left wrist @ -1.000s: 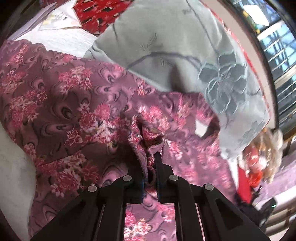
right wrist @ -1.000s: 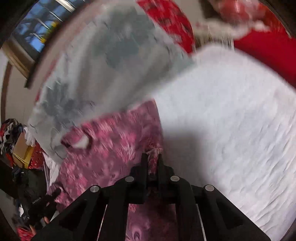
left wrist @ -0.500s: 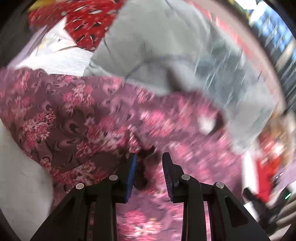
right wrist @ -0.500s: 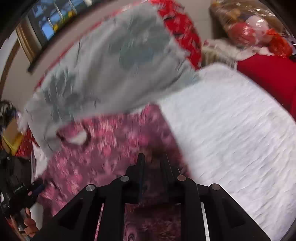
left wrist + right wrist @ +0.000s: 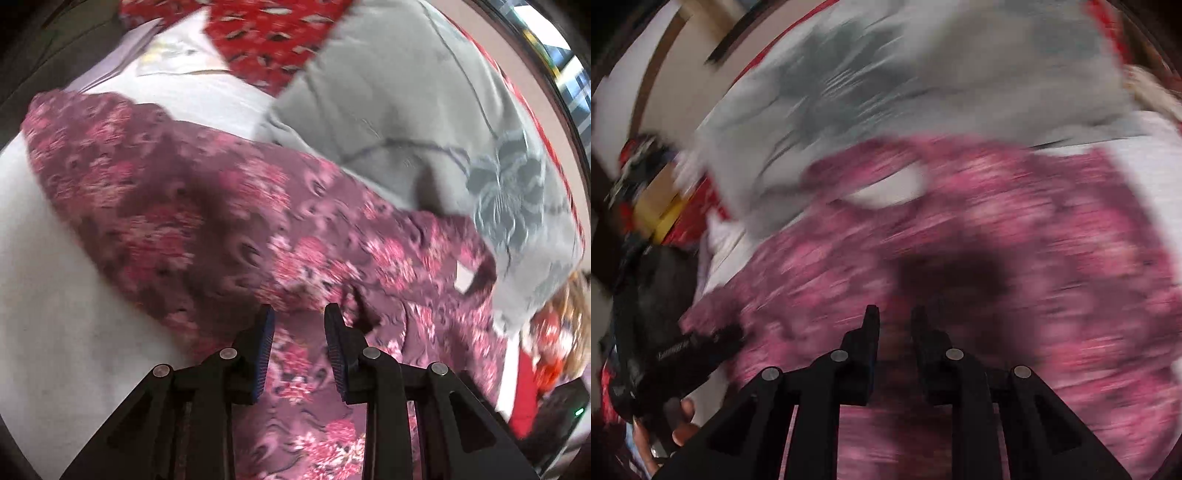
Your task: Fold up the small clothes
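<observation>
Hovering over the garment (image 5: 229,221), the left gripper (image 5: 299,321) is standing released: its jaws have just been opening, and nothing is caught between them, only print showing in the gap. The right gripper (image 5: 894,321) is likewise let go, jaws just opened to a narrower gap, no cloth pinched, its shadow falling on the fabric ahead.

One garment, maroon with pink flowers, is lying spread on the white bedsheet (image 5: 48,295). Its near-left edge is running diagonally up from beside the left jaw toward a rounded far-left corner, with bare sheet opening wide to the left of it. In the right view, heavily blurred, the garment's right edge is meeting white sheet along the frame's right side, so free room is lying there too. A neck opening (image 5: 469,278) is showing white sheet through it, near the far right side.

Farther back, one grey pillow (image 5: 424,122) with a darker flower pattern is overlapping the garment's far edge, closing off that side. Beyond it a red patterned cloth (image 5: 273,33) is lying at the far end, with papers (image 5: 173,59) beside it on the sheet.

At the right view's lower left, a hand (image 5: 665,432) is gripping the other gripper's black body, at the garment's left margin.
</observation>
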Action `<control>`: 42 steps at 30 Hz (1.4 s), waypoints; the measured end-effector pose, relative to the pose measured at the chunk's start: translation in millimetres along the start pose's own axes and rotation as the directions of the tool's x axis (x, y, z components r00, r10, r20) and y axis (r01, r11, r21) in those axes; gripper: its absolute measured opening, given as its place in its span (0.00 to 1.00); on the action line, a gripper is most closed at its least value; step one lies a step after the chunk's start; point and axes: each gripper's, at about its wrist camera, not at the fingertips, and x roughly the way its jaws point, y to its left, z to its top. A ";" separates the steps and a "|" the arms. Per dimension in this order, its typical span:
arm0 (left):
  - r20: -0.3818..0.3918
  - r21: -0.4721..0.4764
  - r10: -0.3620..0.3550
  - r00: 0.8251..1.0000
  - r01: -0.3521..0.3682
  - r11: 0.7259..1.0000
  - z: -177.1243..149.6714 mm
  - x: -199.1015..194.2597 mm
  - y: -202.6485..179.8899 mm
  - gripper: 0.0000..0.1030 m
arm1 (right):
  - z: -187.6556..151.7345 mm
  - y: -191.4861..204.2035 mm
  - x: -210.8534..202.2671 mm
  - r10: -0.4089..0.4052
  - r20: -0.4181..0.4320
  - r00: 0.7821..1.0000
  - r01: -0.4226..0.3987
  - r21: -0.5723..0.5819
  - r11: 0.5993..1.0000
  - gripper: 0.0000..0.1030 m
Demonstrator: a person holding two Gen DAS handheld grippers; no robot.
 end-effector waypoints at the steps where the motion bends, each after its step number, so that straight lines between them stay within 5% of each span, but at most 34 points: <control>1: 0.008 -0.026 -0.008 1.000 0.008 1.000 2.2 -9.3 8.9 0.29 | -3.7 12.3 8.7 0.020 -0.007 1.000 -0.020 -0.013 1.000 0.20; 5: 0.050 -0.081 0.002 0.999 0.002 0.997 28.8 -40.5 51.4 0.48 | -21.9 44.6 44.6 0.051 -0.046 0.998 -0.054 -0.057 0.997 0.21; 7: 0.076 -0.091 0.038 0.996 -0.031 0.995 47.2 -54.4 79.4 0.54 | -36.0 48.3 45.8 0.017 0.031 0.999 -0.013 -0.120 0.993 0.21; 12: 0.096 -0.184 0.181 0.979 -0.161 0.970 96.1 -76.6 151.5 0.55 | -42.4 45.6 46.2 0.029 0.071 0.997 -0.020 -0.130 0.991 0.21; 18: 0.013 -0.286 0.285 0.959 -0.269 0.919 139.4 -63.5 200.9 0.55 | -41.3 42.9 45.4 0.037 0.081 0.996 -0.027 -0.129 0.991 0.21; 22: -0.039 -0.316 0.320 0.946 -0.316 0.895 151.2 -45.5 212.9 0.55 | -40.0 41.2 46.6 0.058 0.080 0.995 -0.048 -0.114 0.992 0.21; 28: -0.028 -0.363 0.293 0.956 -0.283 0.888 166.9 -26.2 225.4 0.56 | -39.7 36.3 46.9 0.089 0.083 0.993 -0.081 -0.093 0.992 0.21; 30: 0.006 -0.375 0.262 0.965 -0.241 0.895 170.6 -23.4 230.4 0.49 | -39.9 34.2 46.1 0.098 0.085 0.991 -0.091 -0.086 0.992 0.21; 32: 0.031 -0.389 0.197 0.980 -0.169 0.906 170.2 -23.7 233.1 0.06 | -39.8 33.7 46.3 0.103 0.087 0.991 -0.096 -0.083 0.992 0.21; 37: 0.163 -0.316 0.143 0.976 -0.085 0.945 159.0 -48.0 211.2 0.05 | -40.5 32.0 45.8 0.114 0.090 0.989 -0.107 -0.075 0.991 0.21; 42: 0.190 -0.265 0.093 0.977 -0.040 0.963 139.4 -68.8 173.6 0.05 | -39.4 34.7 45.9 0.096 0.080 0.992 -0.090 -0.080 0.993 0.21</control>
